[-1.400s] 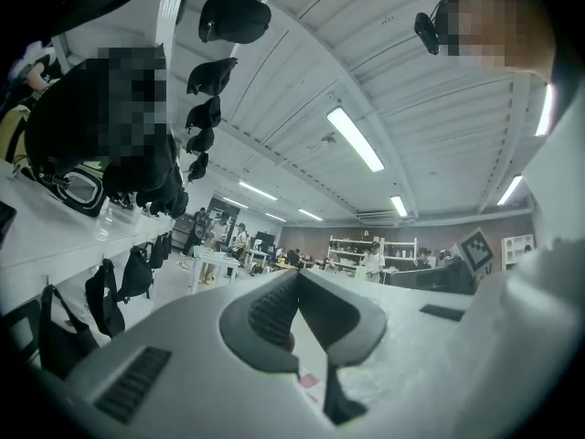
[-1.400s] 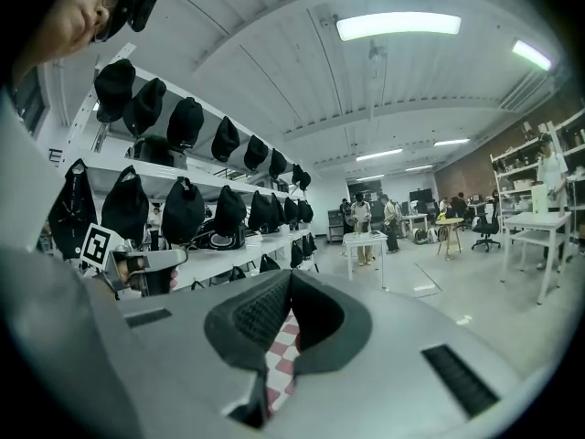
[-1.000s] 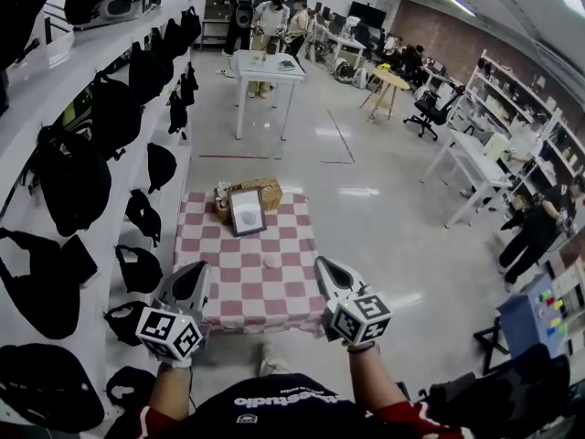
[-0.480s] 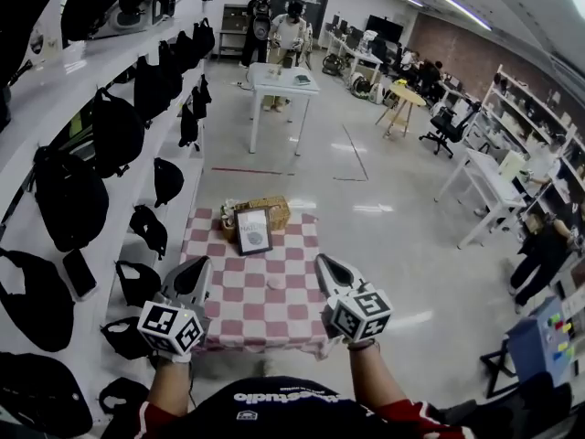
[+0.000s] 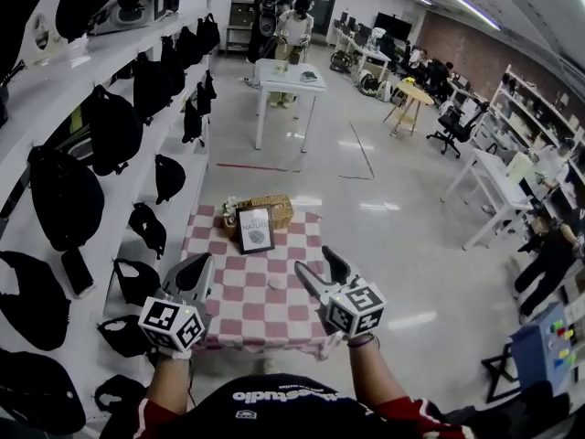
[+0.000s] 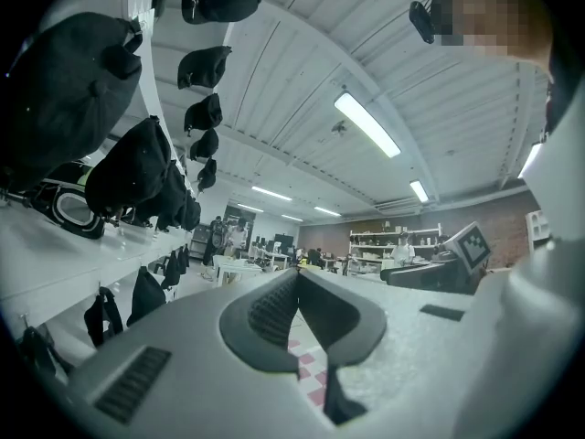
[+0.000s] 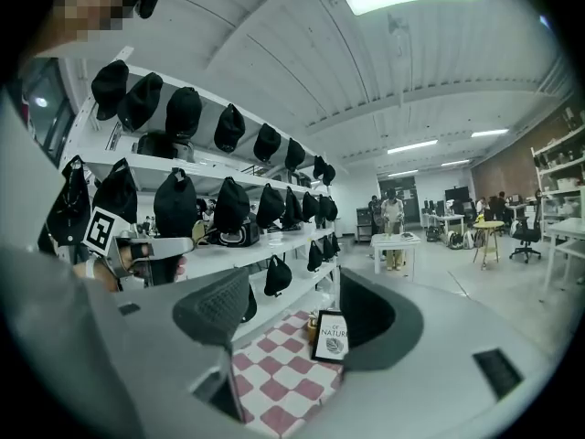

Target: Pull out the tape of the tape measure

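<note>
— Room entry: big workshop hall, glossy grey floor (image 5: 311,154), white shelves (image 5: 46,80) along the left wall carrying black bags (image 5: 64,195). What stands in the middle?

— Low table (image 5: 239,323) under a red-and-white checked cloth (image 5: 219,245). At its far edge a wicker basket (image 5: 274,208), with a framed sign (image 5: 255,230) standing just in front of it.

— Grippers?

— Both held over the table's near edge, pointing roughly level. Left gripper (image 5: 203,263): jaws pressed together, nothing between them. Right gripper (image 5: 313,262): jaws spread wide, they have just been opening, nothing between them; only cloth and sign show through the gap.

— Tape measure?

— Small pale round thing (image 5: 273,285) on the cloth near its middle, between the sign and the grippers, apart from both. I take it for the tape measure, but it is too small to tell whether any tape is out.
</note>
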The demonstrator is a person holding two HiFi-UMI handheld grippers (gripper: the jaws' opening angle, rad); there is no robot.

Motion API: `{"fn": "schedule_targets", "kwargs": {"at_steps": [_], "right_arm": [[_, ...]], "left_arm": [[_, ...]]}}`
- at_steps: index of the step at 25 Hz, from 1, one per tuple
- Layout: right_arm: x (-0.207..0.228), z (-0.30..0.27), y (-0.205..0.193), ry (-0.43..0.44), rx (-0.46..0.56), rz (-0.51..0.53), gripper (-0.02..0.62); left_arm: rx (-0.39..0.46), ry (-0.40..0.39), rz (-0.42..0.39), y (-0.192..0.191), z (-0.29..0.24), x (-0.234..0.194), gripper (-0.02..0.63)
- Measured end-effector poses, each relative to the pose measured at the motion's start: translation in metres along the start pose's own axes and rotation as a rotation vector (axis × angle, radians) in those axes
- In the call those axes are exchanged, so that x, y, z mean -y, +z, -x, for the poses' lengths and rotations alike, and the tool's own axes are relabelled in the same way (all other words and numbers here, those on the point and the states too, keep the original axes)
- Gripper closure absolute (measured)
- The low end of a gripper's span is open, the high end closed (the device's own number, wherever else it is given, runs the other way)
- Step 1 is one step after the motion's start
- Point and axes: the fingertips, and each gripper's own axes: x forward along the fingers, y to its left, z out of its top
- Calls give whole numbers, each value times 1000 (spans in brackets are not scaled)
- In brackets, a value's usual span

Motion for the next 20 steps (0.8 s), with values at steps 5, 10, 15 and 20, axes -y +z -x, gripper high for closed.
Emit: {"fn": "schedule_targets", "kwargs": {"at_steps": [5, 10, 15, 20], "right_arm": [[7, -9, -6, 10, -12, 7, 288], [19, -21, -32, 37, -65, 16, 293], [33, -36, -64, 58, -142, 12, 301], [46, -57, -102, 81, -220, 6, 305]], "left_arm": [[-7, 1, -13, -1, -8, 1, 601], [-25, -9, -8, -11, -17, 3, 601], [-27, 15, 5, -24, -31, 0, 601], [-33, 15, 0, -40, -52, 4, 601]]}}
